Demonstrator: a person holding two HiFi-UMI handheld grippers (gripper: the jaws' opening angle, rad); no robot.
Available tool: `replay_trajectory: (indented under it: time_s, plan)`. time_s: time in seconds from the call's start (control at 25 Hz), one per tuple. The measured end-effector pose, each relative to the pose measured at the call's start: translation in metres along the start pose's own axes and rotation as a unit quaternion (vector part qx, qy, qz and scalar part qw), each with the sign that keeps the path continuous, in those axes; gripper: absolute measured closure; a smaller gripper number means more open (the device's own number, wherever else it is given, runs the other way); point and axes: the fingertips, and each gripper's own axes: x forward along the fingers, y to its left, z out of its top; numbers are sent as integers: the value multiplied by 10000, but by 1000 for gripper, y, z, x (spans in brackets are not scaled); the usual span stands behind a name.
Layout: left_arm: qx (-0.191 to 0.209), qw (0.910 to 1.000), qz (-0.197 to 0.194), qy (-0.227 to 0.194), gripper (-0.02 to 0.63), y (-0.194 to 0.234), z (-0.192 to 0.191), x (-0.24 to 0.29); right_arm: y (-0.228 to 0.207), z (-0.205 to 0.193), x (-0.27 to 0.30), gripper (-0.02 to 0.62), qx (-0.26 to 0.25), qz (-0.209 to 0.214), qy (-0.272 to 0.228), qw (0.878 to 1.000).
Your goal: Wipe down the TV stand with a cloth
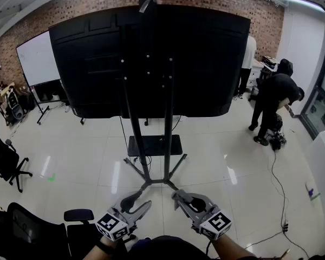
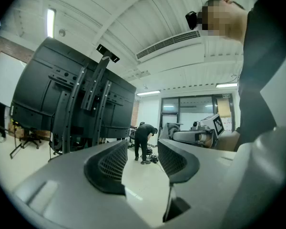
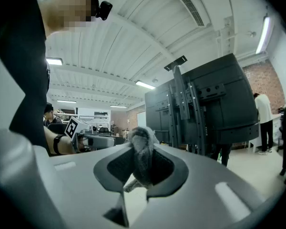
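The TV stand (image 1: 146, 137) is straight ahead, seen from behind: two black uprights, a small black shelf (image 1: 154, 144) and splayed base legs (image 1: 151, 182) on the pale floor. It carries a large black TV (image 1: 151, 58). My left gripper (image 1: 142, 201) is low in front of the base, open and empty (image 2: 142, 159). My right gripper (image 1: 177, 195) is beside it, shut on a grey cloth (image 3: 143, 151) that bunches up between its jaws (image 3: 142, 163). Both gripper views show the stand off to the side (image 2: 81, 104) (image 3: 195, 113), still out of reach.
A person in black (image 1: 273, 99) bends over at the right, and another in white (image 1: 248, 58) stands behind. A cable (image 1: 276, 183) trails over the floor at the right. A whiteboard (image 1: 37, 58) and office chairs (image 1: 5, 158) (image 1: 38, 229) are at the left.
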Motion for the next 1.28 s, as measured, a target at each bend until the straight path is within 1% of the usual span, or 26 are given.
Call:
replay_trajectory:
  time_s: [0.28, 0.4, 0.6, 0.76, 0.88, 1.0, 1.16, 1.28]
  plan:
    - [145, 9999, 71, -14, 383, 13, 3, 4, -14, -2, 7, 535, -3, -52, -83, 10000]
    - [122, 9999, 74, -41, 383, 22, 2, 7, -14, 3, 18, 535, -21, 47, -98, 9999]
    - [89, 9999, 64, -33, 383, 47, 8, 20, -27, 2, 41, 535, 4, 13, -86, 10000]
    - [70, 10000, -16, -68, 383, 85, 12, 36, -45, 5, 70, 535, -63, -51, -47, 10000]
    - [113, 9998, -96, -119, 383, 116, 25, 53, -64, 10, 98, 535, -94, -113, -10, 9999]
    - [130, 9996, -171, -156, 383, 151, 38, 66, -85, 16, 134, 535, -120, -190, 33, 9997]
    - [159, 9990, -397, -134, 383, 201, 46, 80, -107, 32, 185, 535, -225, -276, -69, 9993]
    - [242, 9985, -482, -94, 383, 233, 58, 89, -122, 39, 217, 535, -280, -351, -95, 9989]
